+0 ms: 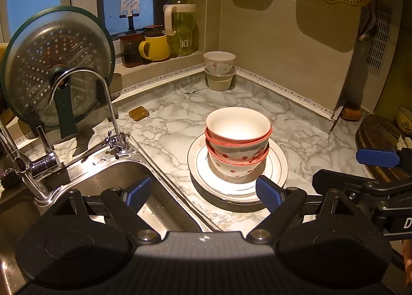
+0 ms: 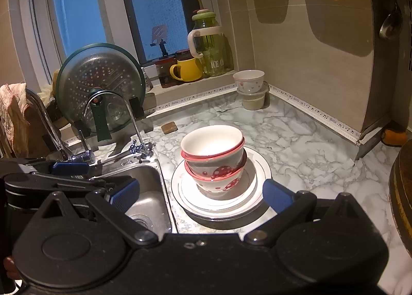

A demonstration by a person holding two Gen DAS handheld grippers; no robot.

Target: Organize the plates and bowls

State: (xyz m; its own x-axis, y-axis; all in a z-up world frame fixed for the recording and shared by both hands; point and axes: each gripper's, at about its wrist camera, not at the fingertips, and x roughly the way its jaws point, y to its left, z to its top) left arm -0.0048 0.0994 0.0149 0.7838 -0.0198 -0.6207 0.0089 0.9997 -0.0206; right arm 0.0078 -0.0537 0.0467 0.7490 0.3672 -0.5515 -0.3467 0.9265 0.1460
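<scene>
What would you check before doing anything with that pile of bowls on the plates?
1. Left tongs open and empty: ok.
2. Right tongs open and empty: ok.
3. Bowls nested straight: not ok, the top ones sit slightly tilted in the right view.
4. Plates lying flat on the counter: ok.
5. Plates away from the sink: not ok, their rim lies close to its edge.
6. Room around the pile: ok, the small bowl on the tub stands far back in the corner.
</scene>
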